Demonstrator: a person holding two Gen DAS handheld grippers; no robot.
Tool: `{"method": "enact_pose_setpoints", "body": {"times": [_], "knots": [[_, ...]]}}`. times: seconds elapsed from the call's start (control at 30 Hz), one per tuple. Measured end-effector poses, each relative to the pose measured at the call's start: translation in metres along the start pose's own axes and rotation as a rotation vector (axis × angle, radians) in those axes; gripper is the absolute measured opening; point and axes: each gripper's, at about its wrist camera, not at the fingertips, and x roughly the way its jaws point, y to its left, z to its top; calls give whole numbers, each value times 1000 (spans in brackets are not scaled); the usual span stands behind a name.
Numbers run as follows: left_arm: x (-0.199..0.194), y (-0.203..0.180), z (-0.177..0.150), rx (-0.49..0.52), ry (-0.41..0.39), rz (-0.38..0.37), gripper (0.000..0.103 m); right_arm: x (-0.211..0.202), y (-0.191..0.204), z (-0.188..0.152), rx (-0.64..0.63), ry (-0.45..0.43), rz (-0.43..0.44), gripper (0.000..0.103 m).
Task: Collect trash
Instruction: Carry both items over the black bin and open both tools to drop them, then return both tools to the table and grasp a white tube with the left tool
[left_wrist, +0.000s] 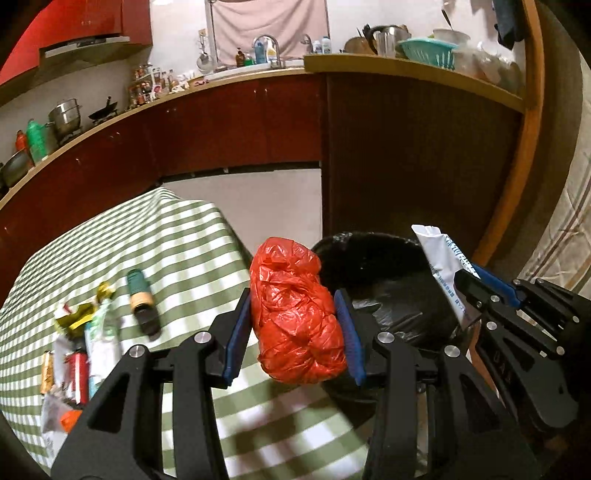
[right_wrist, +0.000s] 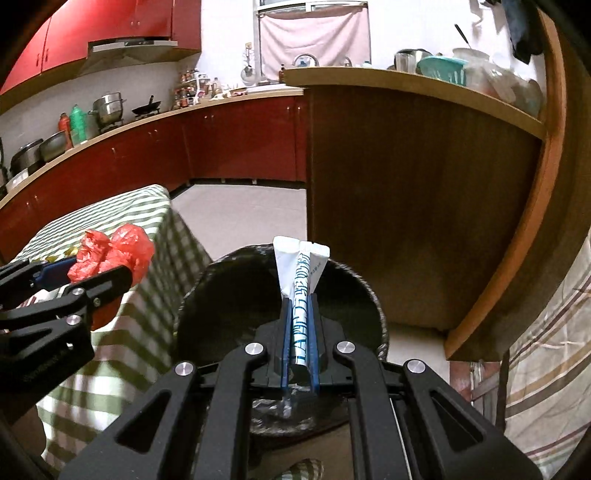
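My left gripper (left_wrist: 293, 295) is shut on a crumpled red plastic bag (left_wrist: 295, 314) and holds it above the table's right edge, next to the bin; the bag also shows in the right wrist view (right_wrist: 110, 254). My right gripper (right_wrist: 299, 299) is shut on a white tube with blue print (right_wrist: 303, 273) and holds it over the black-lined trash bin (right_wrist: 351, 306). The tube (left_wrist: 439, 266), the right gripper (left_wrist: 476, 280) and the bin (left_wrist: 384, 280) also show in the left wrist view.
The table has a green-and-white checked cloth (left_wrist: 177, 251). On its left lie several wrappers (left_wrist: 81, 347) and a small green-and-tan bottle (left_wrist: 142, 302). A tall wooden counter (right_wrist: 406, 192) stands right behind the bin. Red kitchen cabinets (left_wrist: 221, 125) line the back.
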Motion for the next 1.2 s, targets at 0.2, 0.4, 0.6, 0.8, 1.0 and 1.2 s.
{"method": "enact_pose_setpoints", "body": {"times": [0.2, 0.4, 0.6, 0.8, 1.0, 1.2], "knots": [[25, -11, 8, 6, 44, 6, 43, 13, -8, 1, 16, 13, 0, 9], [46, -18, 12, -3, 90, 18, 45, 25, -14, 0, 22, 20, -2, 9], [55, -20, 19, -14, 104, -4, 58, 32, -21, -1, 44, 44, 2, 16], [54, -19, 18, -19, 98, 0, 65, 27, -24, 1, 47, 36, -14, 18], [35, -9, 16, -34, 76, 4, 66, 17, -18, 5, 48, 26, -17, 25], [5, 18, 9, -52, 47, 22, 69, -2, 0, 6, 38, -7, -11, 48]]}}
